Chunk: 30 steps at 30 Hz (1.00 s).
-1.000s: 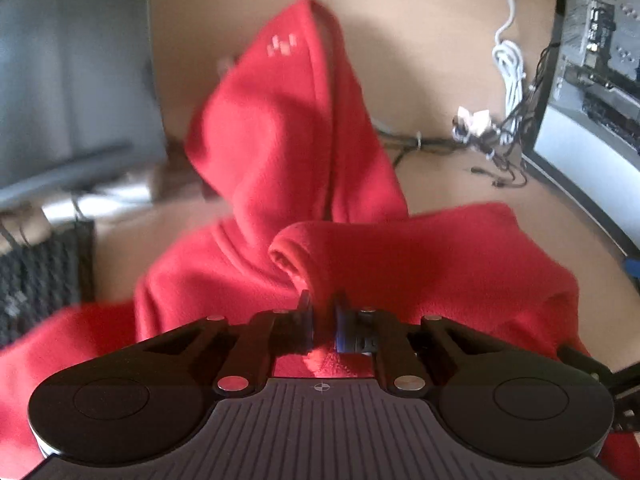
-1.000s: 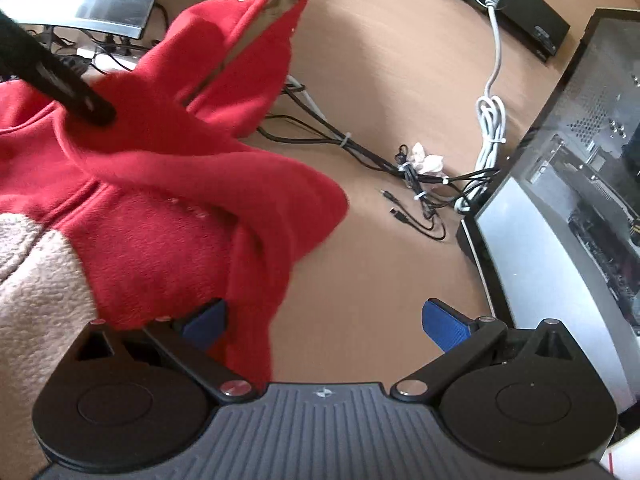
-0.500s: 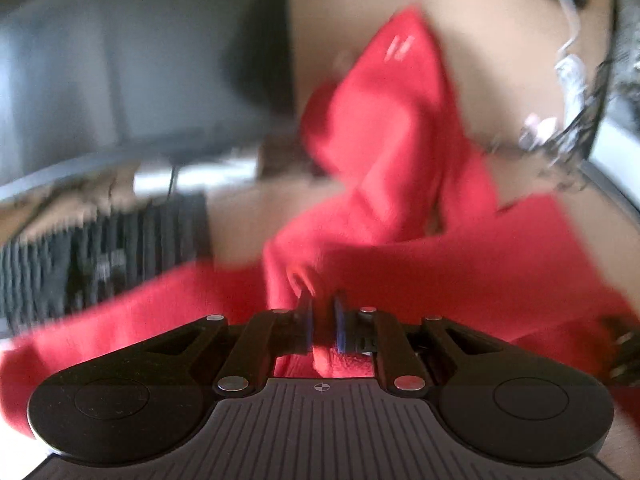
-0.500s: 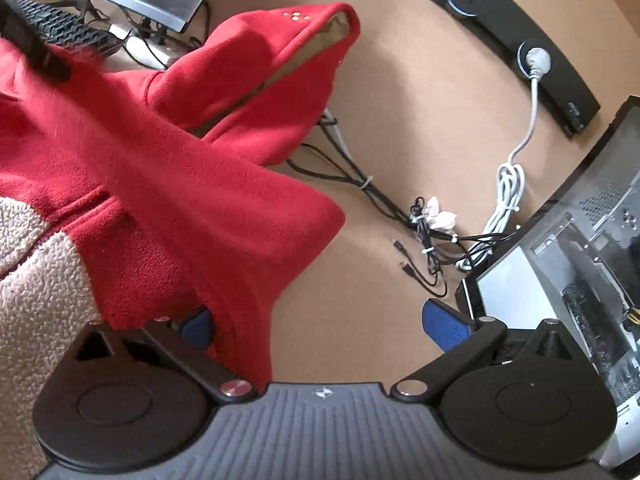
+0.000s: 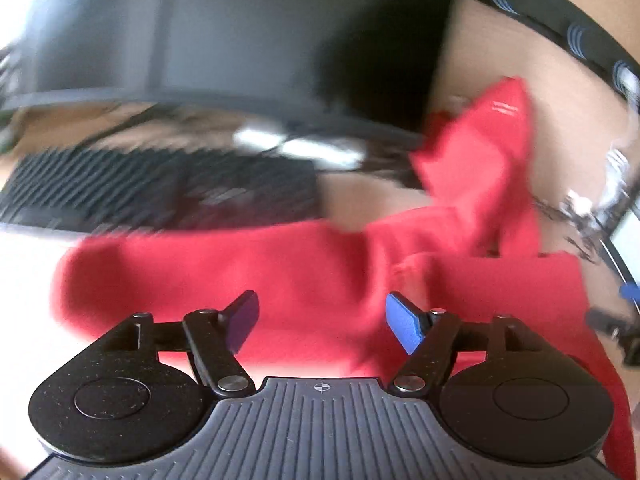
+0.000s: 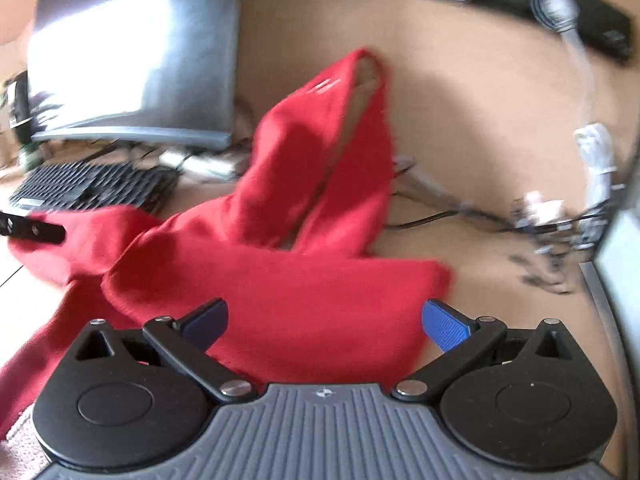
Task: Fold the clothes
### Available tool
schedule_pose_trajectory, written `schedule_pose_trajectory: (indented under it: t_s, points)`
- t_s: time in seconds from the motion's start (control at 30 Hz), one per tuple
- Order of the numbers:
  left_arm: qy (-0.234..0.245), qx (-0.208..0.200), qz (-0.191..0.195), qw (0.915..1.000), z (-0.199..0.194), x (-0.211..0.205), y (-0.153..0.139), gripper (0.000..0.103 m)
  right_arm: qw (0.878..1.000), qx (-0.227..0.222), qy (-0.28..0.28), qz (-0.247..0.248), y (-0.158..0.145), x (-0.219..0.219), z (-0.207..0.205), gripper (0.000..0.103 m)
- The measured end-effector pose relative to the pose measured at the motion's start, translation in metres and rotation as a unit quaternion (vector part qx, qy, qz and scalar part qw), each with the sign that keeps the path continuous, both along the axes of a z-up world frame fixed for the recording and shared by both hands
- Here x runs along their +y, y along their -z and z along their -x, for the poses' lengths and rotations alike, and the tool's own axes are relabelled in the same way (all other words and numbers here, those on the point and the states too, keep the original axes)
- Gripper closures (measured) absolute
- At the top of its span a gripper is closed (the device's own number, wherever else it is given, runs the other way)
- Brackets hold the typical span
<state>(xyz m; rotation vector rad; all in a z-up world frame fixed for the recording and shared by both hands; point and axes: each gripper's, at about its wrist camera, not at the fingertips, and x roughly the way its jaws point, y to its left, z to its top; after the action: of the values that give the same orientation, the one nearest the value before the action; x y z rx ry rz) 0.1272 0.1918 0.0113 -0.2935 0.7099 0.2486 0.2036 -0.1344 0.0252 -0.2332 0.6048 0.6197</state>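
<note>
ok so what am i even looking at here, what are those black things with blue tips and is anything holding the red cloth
Those are two hand-held grippers a person carries, each with a camera looking along its fingers. One picture is from the left gripper, the other from the right gripper. On the tan wooden desk lies a red fleece hooded garment, beside a black keyboard, a dark monitor and loose cables. Nothing is held: the left jaws have just been opening and no longer pinch the fleece, and the right jaws stand open above it.
</note>
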Motion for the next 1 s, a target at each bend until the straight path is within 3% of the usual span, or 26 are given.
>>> schedule_pose_trajectory:
  t_s: [0.1,0.17,0.33,0.53,0.63,0.7,0.77,0.9,0.97,1.0]
  points:
    - [-0.072,0.012,0.027,0.9970,0.027,0.034,0.007,0.023,0.997,0.053,-0.023,0.045,0.033,0.026,-0.005,0.000]
    - [-0.125,0.016,0.030,0.9915,0.041,0.057,0.011,0.022,0.996,0.063,-0.019,0.067,0.052,0.039,-0.007,0.000]
    - [-0.216,0.022,-0.006,0.9761,0.057,0.103,0.025,0.022,0.996,0.072,-0.013,0.054,0.042,0.041,-0.009,0.000]
    - [-0.239,0.023,0.000,0.9707,0.042,0.139,0.047,0.022,0.998,0.040,-0.009,0.056,0.014,0.029,0.006,0.000]
    - [-0.208,0.023,-0.021,0.9776,0.028,0.139,0.051,0.034,0.998,0.033,0.003,0.061,0.006,0.020,0.009,0.000]
    - [-0.178,0.025,-0.049,0.9825,0.016,0.132,0.052,0.056,0.998,0.035,0.016,0.058,0.004,0.008,0.013,0.000]
    - [-0.157,0.004,-0.080,0.9843,0.013,0.115,0.030,0.079,0.998,0.034,0.036,0.049,0.001,-0.008,0.013,0.000]
    - [-0.115,-0.040,-0.144,0.9821,0.009,0.081,-0.014,0.082,0.996,0.035,0.073,0.024,-0.007,-0.044,0.013,0.000]
    - [-0.075,-0.085,-0.174,0.9783,0.003,0.046,-0.049,0.083,0.996,0.038,0.084,0.008,-0.009,-0.060,0.013,0.000]
    - [-0.052,-0.108,-0.186,0.9752,-0.001,0.027,-0.067,0.092,0.995,0.039,0.089,0.001,-0.010,-0.067,0.013,0.000]
